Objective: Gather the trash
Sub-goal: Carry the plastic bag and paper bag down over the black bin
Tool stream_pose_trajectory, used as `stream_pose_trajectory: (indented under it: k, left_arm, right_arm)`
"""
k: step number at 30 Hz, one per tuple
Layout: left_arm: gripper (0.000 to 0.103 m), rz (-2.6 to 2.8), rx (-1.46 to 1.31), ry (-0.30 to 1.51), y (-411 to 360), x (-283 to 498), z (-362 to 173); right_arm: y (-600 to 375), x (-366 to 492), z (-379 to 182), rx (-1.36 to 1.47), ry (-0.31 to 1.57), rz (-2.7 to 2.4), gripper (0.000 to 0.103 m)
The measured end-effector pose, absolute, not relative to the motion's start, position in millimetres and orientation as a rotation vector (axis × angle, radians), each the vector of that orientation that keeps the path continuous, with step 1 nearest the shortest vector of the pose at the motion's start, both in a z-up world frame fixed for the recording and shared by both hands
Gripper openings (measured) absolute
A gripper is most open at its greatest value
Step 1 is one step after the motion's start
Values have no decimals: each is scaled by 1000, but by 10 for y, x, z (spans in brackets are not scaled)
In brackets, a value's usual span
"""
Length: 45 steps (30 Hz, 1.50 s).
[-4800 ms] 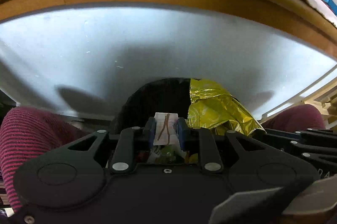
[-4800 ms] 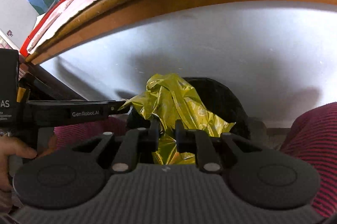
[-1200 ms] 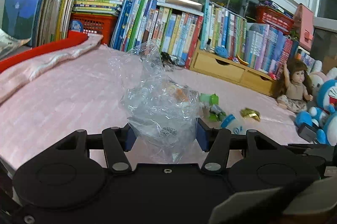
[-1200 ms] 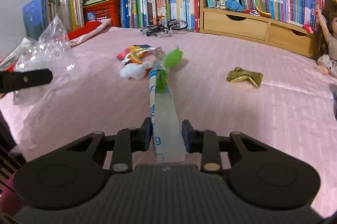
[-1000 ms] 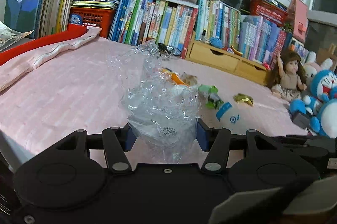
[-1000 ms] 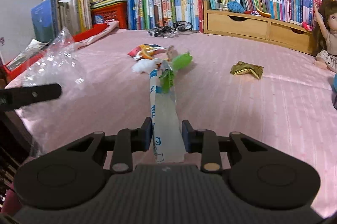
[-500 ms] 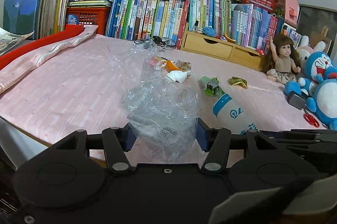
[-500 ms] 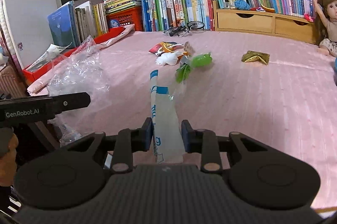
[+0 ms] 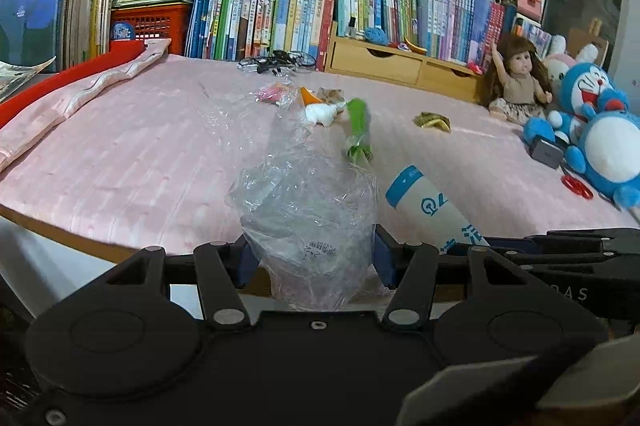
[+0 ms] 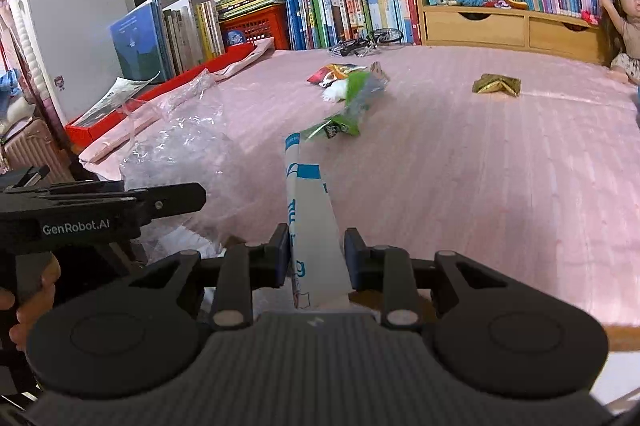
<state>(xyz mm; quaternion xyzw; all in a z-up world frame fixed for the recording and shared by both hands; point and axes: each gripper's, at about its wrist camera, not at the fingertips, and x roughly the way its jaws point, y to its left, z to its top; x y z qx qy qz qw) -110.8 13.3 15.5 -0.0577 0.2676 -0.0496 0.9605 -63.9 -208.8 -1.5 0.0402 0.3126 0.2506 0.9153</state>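
Looking along the left claw (image 9: 312, 256): pads pinching a crumpled clear plastic bag (image 9: 308, 209), held up over the near edge of the pink bed (image 9: 140, 153). Farther out on the cover, a green wrapper (image 9: 358, 133), a white wad (image 9: 322, 113), a gold wrapper (image 9: 432, 121). Doll (image 9: 516, 81) and blue plush toys (image 9: 596, 129) off to the right.

Switching to the right claw (image 10: 316, 258): clamped on a white-and-blue wrapper (image 10: 312, 226), sticking forward over the bed. Left claw and bag just beside it.
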Motion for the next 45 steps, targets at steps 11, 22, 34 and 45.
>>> stream_pose_trajectory:
  k: [11, 22, 34, 45]
  left_arm:
    - [54, -121, -99, 581, 145, -1457, 98]
    - [54, -180, -15, 715, 0, -1675, -183]
    - [54, -203, 58, 932, -131, -1599, -735]
    - [55, -202, 49, 1063, -106, -1441, -1042]
  right_arm:
    - [-2132, -1028, -63, 126, 655, 506, 32]
    - [-2145, -1328, -362, 210, 723, 470, 29]
    - [-2140, -1344, -898, 263, 905, 389, 29]
    - [-2035, -1306, -1115, 262, 977, 377, 30]
